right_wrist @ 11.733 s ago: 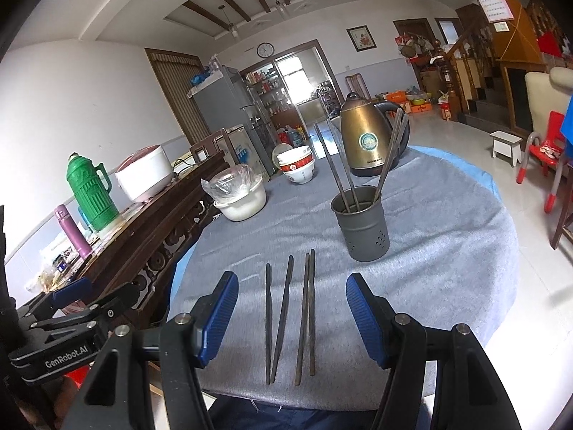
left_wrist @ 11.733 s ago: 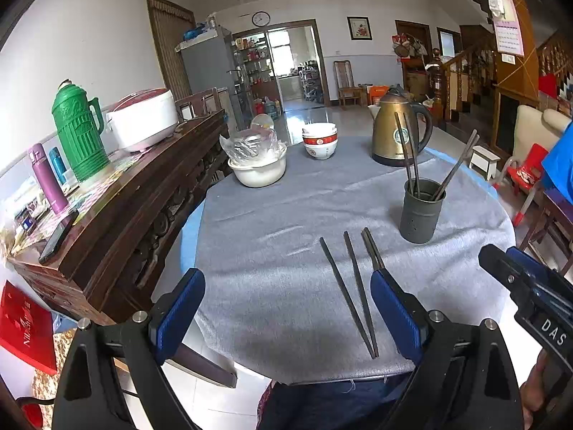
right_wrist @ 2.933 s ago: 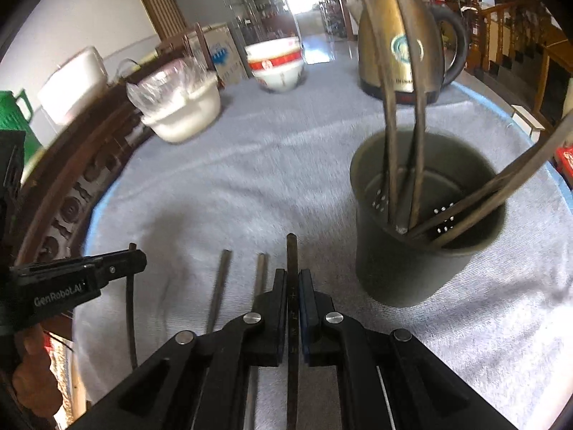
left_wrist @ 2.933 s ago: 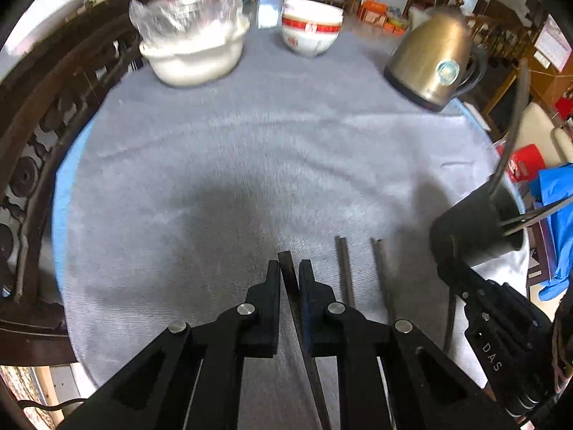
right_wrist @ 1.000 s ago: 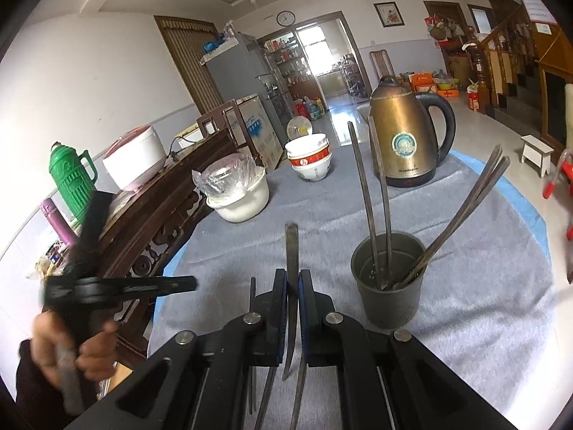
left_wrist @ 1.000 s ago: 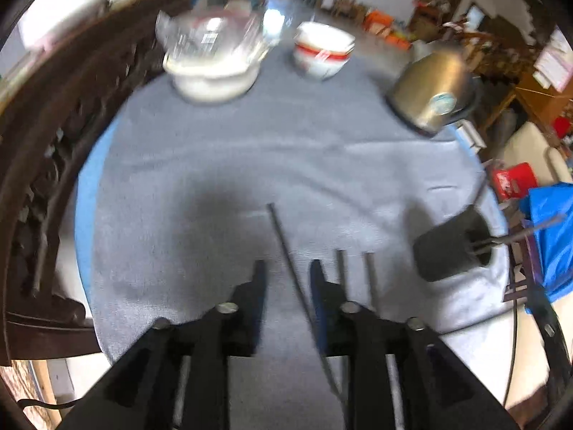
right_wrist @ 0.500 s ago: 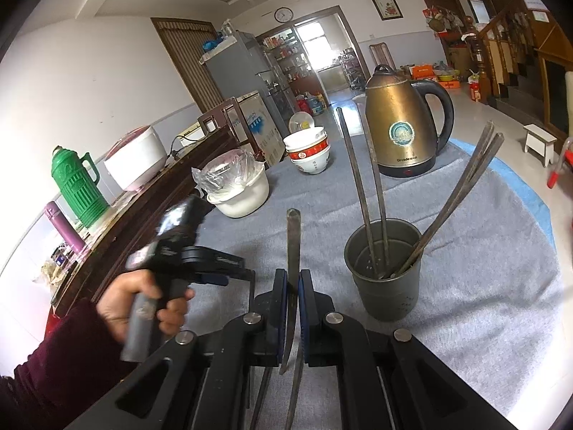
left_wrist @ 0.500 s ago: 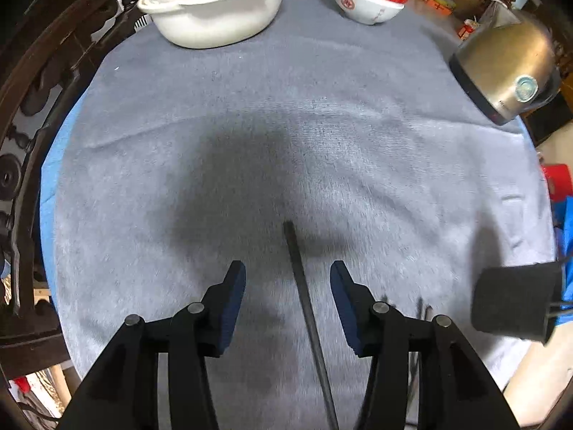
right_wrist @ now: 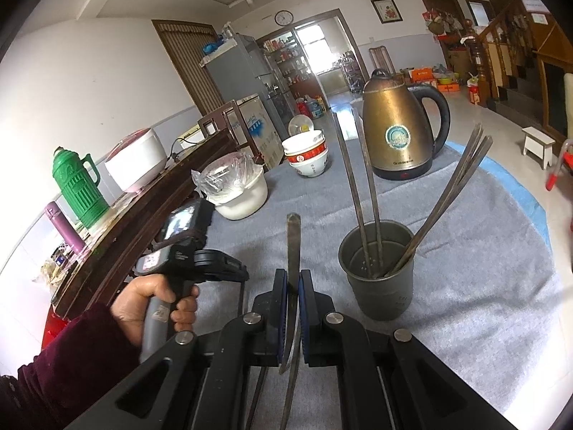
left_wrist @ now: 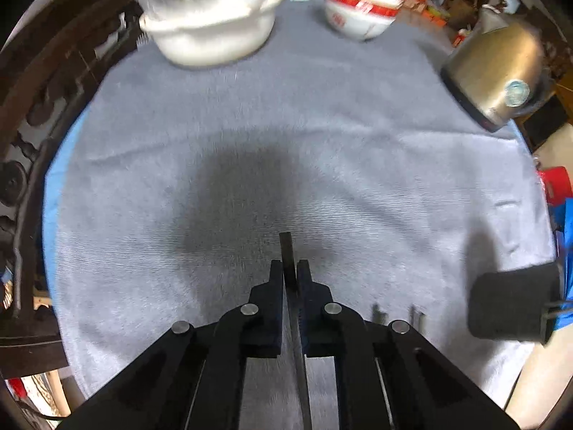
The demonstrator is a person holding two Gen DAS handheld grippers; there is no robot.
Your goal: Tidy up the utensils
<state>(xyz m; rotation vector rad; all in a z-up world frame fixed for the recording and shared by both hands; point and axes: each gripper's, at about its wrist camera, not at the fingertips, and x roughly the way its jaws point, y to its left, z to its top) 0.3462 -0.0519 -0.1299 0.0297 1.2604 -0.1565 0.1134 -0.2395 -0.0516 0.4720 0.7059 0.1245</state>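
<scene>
Left gripper (left_wrist: pixel 290 268) pointed steeply down at the grey tablecloth (left_wrist: pixel 322 125); fingers were clamped on a dark metal chopstick (left_wrist: pixel 286 247). Its long axis ran along the line of the fingers, blunt tip poking just past the fingertips toward the far side of the table, the rest running back between the pads and out the bottom of the frame. Whether it still touched the cloth could not be told.

Right gripper (right_wrist: pixel 293 276) was angled down less steeply, fingers closed on a second chopstick (right_wrist: pixel 293 236). That one stood nearly upright in the right wrist view, rounded end up and clear of the pads, its lower length passing down between them. It sat just left of the grey utensil holder (right_wrist: pixel 379 286), apart from it. The holder held several chopsticks, two leaning left, the others leaning right.

Only the left wrist view showed the ends of two more chopsticks (left_wrist: pixel 376 313) lying on the cloth, right of the left gripper and near the holder (left_wrist: pixel 508 304). Only the right wrist view showed the person's left hand (right_wrist: pixel 150 301) in a dark red sleeve gripping the left tool's handle, plus the holder's contents and the sideboard with a green thermos (right_wrist: pixel 77 182). Both views showed the brass kettle (right_wrist: pixel 397 129), stacked bowls (right_wrist: pixel 308 157) and the plastic-covered white pot (right_wrist: pixel 240 193).
</scene>
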